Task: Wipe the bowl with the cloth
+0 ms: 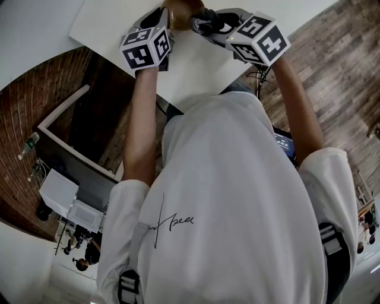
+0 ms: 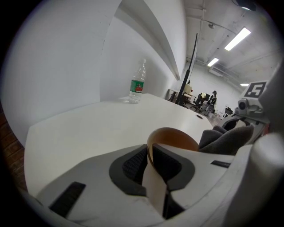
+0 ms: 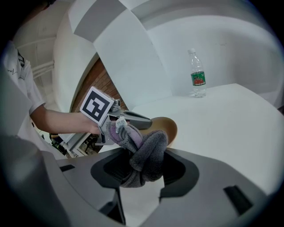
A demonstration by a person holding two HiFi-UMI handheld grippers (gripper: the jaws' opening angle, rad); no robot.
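Observation:
A brown bowl (image 2: 177, 137) stands tilted on the white table (image 2: 88, 128), its near wall between the pads of my left gripper (image 2: 150, 166), which is shut on it. My right gripper (image 3: 142, 170) is shut on a bunched grey and purple cloth (image 3: 144, 150). The cloth (image 2: 226, 139) bulges against the bowl's right rim, close to the left gripper's fingers (image 3: 133, 119). From the right gripper view the bowl (image 3: 168, 126) is mostly hidden behind the cloth. In the head view both grippers meet at the bowl (image 1: 178, 15) at the top edge, left gripper (image 1: 166, 19), right gripper (image 1: 202, 24).
A clear water bottle (image 2: 137, 86) with a green label stands far back on the table near the wall; it is also in the right gripper view (image 3: 198, 77). The table's near edge (image 1: 178, 101) lies just ahead of the person's body. Brick-patterned floor lies below.

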